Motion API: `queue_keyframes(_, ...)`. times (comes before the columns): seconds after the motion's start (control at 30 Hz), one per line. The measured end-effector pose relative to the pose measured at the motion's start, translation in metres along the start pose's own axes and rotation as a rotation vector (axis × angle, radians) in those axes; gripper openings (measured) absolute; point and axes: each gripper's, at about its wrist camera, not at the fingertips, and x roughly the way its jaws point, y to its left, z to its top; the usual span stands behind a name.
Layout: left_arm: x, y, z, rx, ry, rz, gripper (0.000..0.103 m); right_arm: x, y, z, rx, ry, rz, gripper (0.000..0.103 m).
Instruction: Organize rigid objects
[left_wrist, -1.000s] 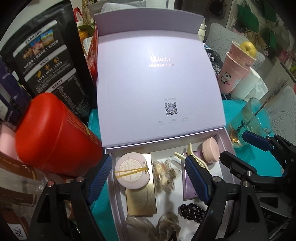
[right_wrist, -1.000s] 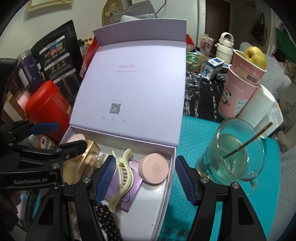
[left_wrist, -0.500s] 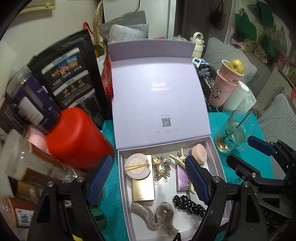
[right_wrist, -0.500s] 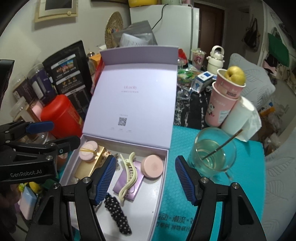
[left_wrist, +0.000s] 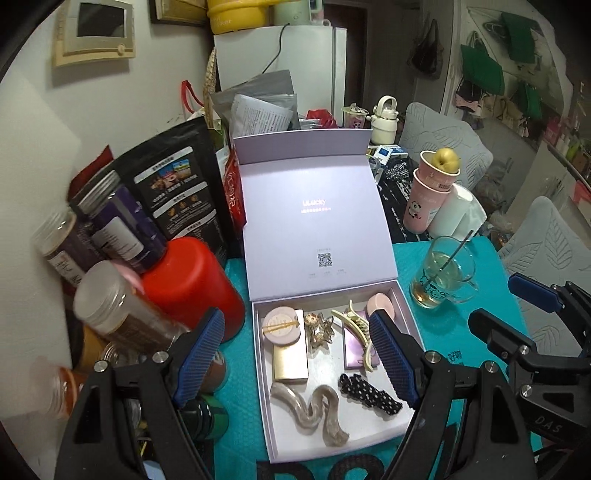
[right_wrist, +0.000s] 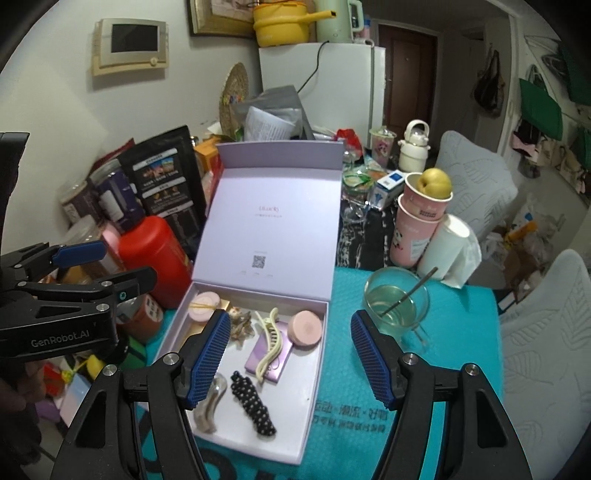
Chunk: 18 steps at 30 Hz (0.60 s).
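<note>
Lilac box (left_wrist: 412, 325) of hair clips below both grippers, left gripper (left_wrist: 295, 354) and right gripper (right_wrist: 290, 356) wide open, empty

My lilac box (left_wrist: 334, 439) lies open, lid upright; inside lie a cream claw clip (left_wrist: 357, 328), dotted barrette (left_wrist: 369, 393), pink compact (left_wrist: 380, 305), gold case (left_wrist: 290, 360).

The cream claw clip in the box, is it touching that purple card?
Touching. In the right wrist view the cream claw clip lies diagonally on top of the purple card, overlapping it with no gap.
</note>
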Motion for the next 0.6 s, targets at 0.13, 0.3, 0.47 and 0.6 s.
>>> queue_keyframes(0.13,-0.021,-0.003,-0.009,-0.014,-0.012,-0.004,0.081,-0.025,0.003,-0.005,-0.005,-0.022,-0.002,0.068)
queue_keyframes(0.3,-0.046,-0.008,-0.023,-0.007,-0.027,0.011,0.081,-0.053,0.005,-0.017,0.009,-0.028,-0.009,0.069)
queue_keyframes(0.47,-0.065,-0.011,-0.039,-0.021,-0.020,0.015,0.081,-0.072,0.004,-0.030,0.032,-0.025,-0.005,0.069)
queue_keyframes(0.6,-0.077,-0.014,-0.054,-0.014,-0.015,0.021,0.081,-0.084,0.004,-0.044,0.041,-0.017,-0.007,0.069)
